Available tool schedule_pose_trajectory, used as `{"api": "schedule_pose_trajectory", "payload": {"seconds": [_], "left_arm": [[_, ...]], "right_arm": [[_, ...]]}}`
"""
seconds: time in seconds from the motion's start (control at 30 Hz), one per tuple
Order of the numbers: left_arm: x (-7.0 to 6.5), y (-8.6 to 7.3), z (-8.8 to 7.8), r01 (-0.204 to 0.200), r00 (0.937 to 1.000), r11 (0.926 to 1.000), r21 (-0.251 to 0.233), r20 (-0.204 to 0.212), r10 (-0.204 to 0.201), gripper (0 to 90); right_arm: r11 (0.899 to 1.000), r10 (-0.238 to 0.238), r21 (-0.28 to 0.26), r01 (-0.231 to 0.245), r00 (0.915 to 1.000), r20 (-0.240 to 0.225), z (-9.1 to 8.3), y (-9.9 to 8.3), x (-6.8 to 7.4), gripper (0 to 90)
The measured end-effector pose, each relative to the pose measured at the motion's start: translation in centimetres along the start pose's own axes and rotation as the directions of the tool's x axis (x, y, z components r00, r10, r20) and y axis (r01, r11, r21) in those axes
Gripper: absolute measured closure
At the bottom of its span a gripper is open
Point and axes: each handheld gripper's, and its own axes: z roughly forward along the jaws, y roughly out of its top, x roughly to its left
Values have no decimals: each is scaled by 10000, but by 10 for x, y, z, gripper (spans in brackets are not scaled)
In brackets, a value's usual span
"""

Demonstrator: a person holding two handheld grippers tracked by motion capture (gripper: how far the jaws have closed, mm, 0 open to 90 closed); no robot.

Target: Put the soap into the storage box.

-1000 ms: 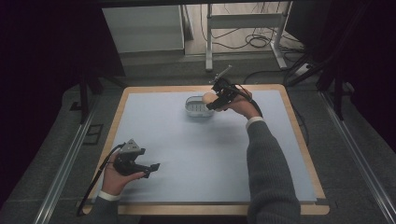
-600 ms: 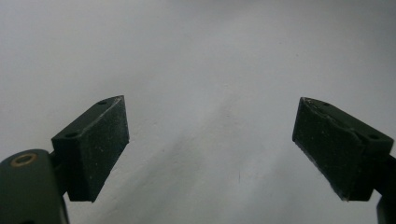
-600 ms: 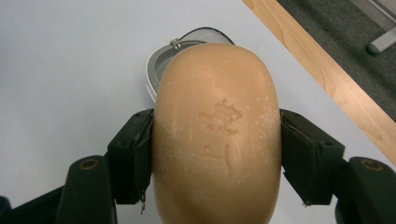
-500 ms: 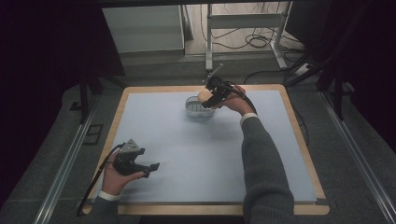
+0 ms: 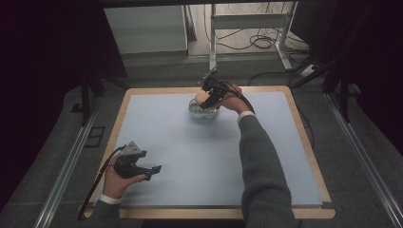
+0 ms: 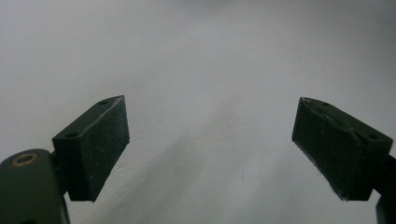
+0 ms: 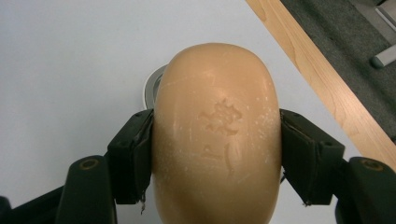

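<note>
Tan oval soap bar (image 7: 217, 135) with embossed mark, clamped between the right gripper (image 7: 217, 154) black jaws above pale blue mat (image 7: 70, 56); grey dish rim (image 7: 152, 86) behind, wooden table edge (image 7: 322, 79) right.

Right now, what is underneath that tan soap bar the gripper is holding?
Under the soap bar, clamped in the right gripper, a pale round dish peeks out on the blue table. The soap covers the dish's inside, so its contents cannot be seen.
</note>
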Motion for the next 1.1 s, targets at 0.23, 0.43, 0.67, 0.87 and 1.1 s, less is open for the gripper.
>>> {"api": "schedule_pose_trajectory", "payload": {"seconds": [0.23,0.43,0.67,0.87,1.1], "left_arm": [[1,-1,0,42,10000,10000,-7,11,-42,114],[2,-1,0,52,10000,10000,-17,7,-52,114],[2,-1,0,45,10000,10000,-39,-11,-45,114],[2,-1,0,31,10000,10000,-15,-11,-31,115],[1,-1,0,-11,10000,10000,-8,19,11,116]], "right_arm": [[9993,-317,216,315,9995,86,14,1,-3,322],[9990,-356,284,353,9993,111,21,0,-4,322],[9976,-496,483,486,9986,199,26,-1,-2,321],[9974,-563,476,545,9977,367,28,-2,1,314],[9996,-272,107,269,9993,260,16,1,5,302]]}}
